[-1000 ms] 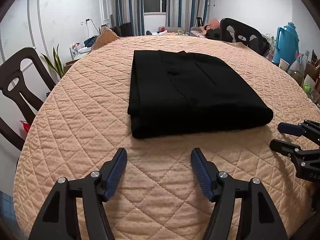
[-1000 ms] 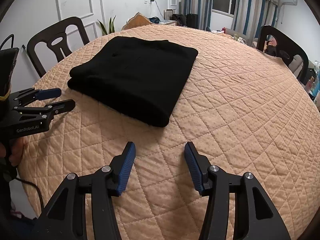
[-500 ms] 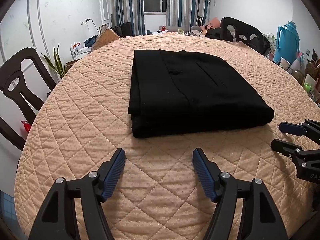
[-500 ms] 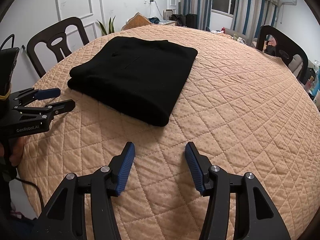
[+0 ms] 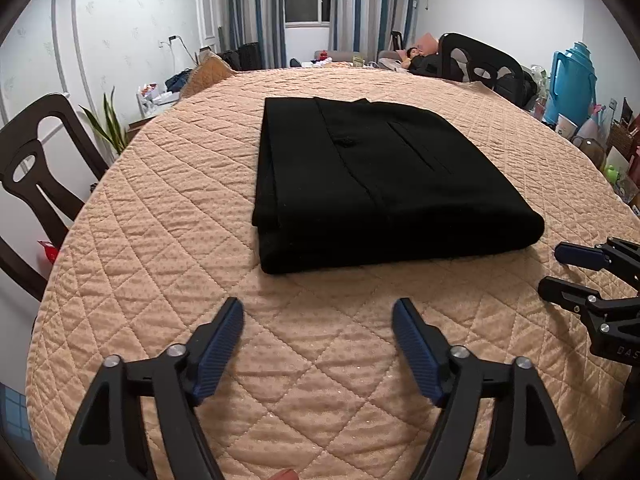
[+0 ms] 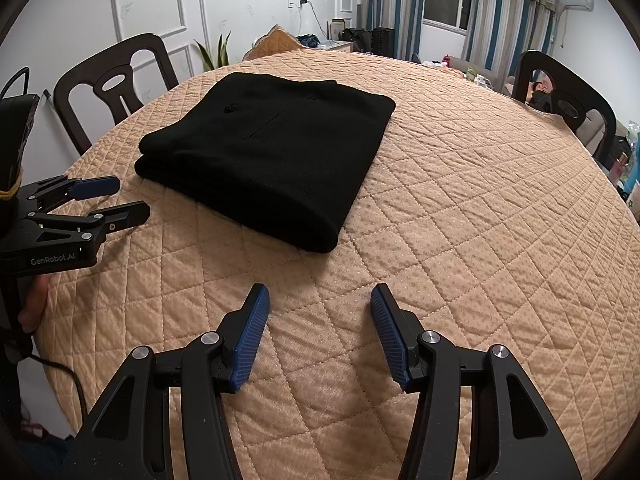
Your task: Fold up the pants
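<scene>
Black pants (image 5: 376,180) lie folded into a thick, neat rectangle on a round table (image 5: 160,240) covered with a quilted peach cloth. A pocket slit and a small button show on the top layer. In the left wrist view the rounded folded edge faces the camera and the stacked open edges run along the left side. In the right wrist view the pants (image 6: 272,152) sit left of centre, with one corner pointing toward the camera.

Both pairs of tongs hover over bare cloth near the table's edge, apart from the pants and holding nothing. The left tongs (image 5: 318,344) are spread wide, their blue ribbed pads well apart, aimed at the near fold. The right tongs (image 6: 320,332) are likewise spread, aimed at the cloth just beyond the pants' near corner. Each pair also shows in the other's view: the right tongs (image 5: 568,270) at the right edge, near the pants' right corner, and the left tongs (image 6: 108,200) at the left edge, near the pants' left corner.

Dark wooden chairs (image 6: 116,84) stand around the table. Behind them are white panelled walls, a leafy plant (image 5: 106,128), striped curtains (image 5: 248,8) beside a dark window, and a blue jug (image 5: 574,80) among clutter at the right.
</scene>
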Motion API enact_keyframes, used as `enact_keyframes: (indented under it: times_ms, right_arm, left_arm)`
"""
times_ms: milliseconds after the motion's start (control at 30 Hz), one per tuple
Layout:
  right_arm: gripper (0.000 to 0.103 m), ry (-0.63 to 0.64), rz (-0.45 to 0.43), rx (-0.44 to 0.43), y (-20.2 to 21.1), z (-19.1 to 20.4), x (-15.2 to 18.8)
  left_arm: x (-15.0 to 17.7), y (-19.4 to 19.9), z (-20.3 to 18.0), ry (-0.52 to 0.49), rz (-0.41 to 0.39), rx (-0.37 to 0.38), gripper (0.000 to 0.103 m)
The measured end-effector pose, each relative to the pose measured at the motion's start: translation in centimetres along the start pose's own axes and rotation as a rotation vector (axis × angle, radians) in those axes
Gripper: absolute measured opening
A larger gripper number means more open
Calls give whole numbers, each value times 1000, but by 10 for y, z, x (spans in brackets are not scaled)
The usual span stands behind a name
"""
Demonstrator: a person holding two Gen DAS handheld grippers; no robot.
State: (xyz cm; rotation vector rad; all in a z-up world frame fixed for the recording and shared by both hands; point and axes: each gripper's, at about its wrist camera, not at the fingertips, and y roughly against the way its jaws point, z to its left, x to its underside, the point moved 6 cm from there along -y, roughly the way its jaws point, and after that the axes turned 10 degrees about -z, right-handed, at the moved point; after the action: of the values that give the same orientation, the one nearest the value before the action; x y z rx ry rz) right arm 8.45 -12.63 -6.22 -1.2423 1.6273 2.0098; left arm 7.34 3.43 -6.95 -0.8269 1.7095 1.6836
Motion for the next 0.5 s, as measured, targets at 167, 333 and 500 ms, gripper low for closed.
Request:
enact_keyframes:
  times_ms: [167, 333, 500]
  right_arm:
    - [54, 0, 0, 0, 0, 0, 0]
    - [54, 0, 0, 0, 0, 0, 0]
    - [54, 0, 0, 0, 0, 0, 0]
  left_arm:
    - [1, -1, -2, -14, 12, 4, 87]
    - [1, -1, -1, -12, 12, 6, 87]
    - [1, -1, -1, -12, 12, 5, 87]
